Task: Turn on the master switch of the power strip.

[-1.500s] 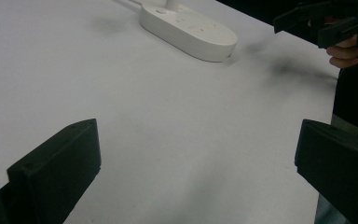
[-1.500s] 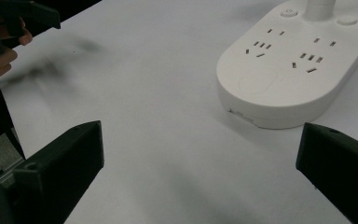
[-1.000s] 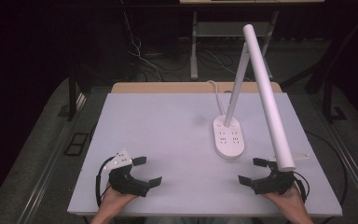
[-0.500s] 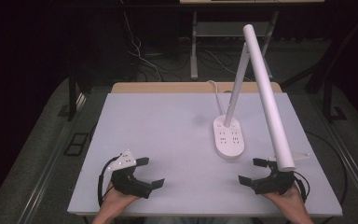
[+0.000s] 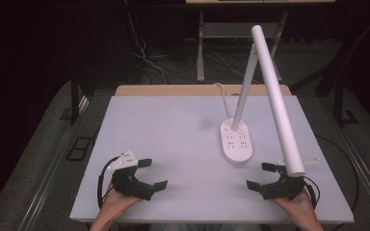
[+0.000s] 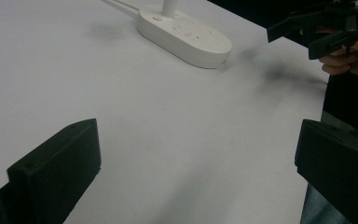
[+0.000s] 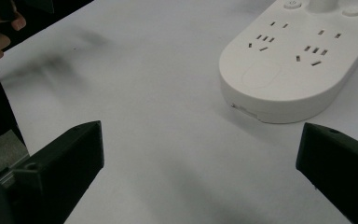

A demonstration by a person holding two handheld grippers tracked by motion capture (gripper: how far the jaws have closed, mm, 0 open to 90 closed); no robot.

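My tabletop [image 5: 173, 144] is a pale, matte white sheet. On it, right of centre, stands a white desk lamp whose oval base [image 5: 236, 141] carries sockets, its cord [image 5: 223, 98] trailing off the far edge.

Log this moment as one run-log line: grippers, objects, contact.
left gripper: open, holding nothing | right gripper: open, holding nothing | desk lamp: upright on table, base has sockets | contact: none

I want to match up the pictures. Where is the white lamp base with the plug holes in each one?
High view: lamp base, right of the table's middle.
Left gripper view: top middle.
Right gripper view: upper right.
Shared landmark: the white table.
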